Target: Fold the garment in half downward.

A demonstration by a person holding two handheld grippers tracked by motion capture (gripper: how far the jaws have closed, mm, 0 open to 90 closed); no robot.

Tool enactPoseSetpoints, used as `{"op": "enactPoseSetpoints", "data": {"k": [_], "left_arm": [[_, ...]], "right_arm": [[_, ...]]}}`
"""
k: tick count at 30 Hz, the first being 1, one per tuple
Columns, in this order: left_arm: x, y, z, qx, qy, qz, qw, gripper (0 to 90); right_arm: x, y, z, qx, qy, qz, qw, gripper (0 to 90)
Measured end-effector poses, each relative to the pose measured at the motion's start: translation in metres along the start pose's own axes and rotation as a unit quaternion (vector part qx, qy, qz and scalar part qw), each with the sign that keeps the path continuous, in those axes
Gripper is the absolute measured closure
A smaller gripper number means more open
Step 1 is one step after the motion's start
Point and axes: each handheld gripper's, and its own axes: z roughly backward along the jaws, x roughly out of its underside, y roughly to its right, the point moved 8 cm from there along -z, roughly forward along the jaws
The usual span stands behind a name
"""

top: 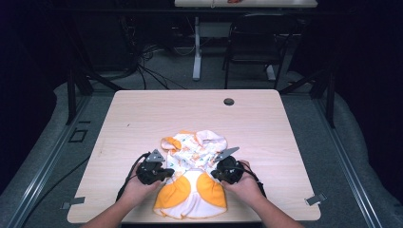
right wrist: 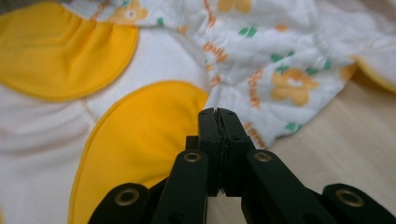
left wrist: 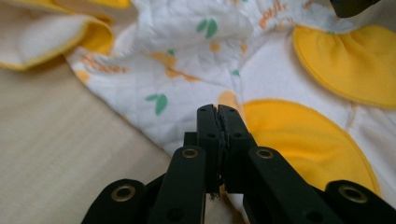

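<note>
Table (top: 142, 118): light wood. Baby romper (top: 192, 178), white print with yellow patches, lies crumpled at the near-centre edge. Left claw (left wrist: 217, 111) clenched over its left side; right claw (right wrist: 217, 113) clenched over its right side; fabric pinch unclear.

Light wood table (top: 142, 118), grommet hole (top: 229, 101) near far edge. Grey carpet floor (top: 180, 71), cables (top: 142, 61) beyond the far-left corner. Dark chair (top: 252, 42), second table (top: 247, 4) behind. Surroundings dim.
</note>
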Motion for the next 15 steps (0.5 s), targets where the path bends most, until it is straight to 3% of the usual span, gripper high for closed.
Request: {"op": "enactPoseSetpoints", "data": {"k": [3,6,7,11,15], "left_arm": [[-0.019,-0.014,-0.001,-0.002,0.009,0.016,0.9998,88.5],[-0.029,-0.022,-0.003,-0.006,0.012,0.015,0.9998,88.3],[-0.038,-0.028,-0.005,-0.019,0.009,0.008,0.9997,87.7],[-0.052,-0.040,-0.013,-0.033,0.007,0.009,0.9994,88.6],[-0.060,-0.047,-0.020,-0.035,0.005,0.010,0.9993,89.3]], "right_arm": [[-0.016,0.014,0.000,0.012,0.007,-0.004,0.9999,89.4],[-0.025,0.022,-0.001,0.016,0.012,-0.002,0.9998,89.5],[-0.034,0.029,-0.003,0.020,0.015,-0.005,0.9997,89.6],[-0.048,0.043,-0.009,0.025,0.009,-0.006,0.9996,89.8],[-0.061,0.055,-0.013,0.025,0.013,-0.016,0.9995,89.8]]}}
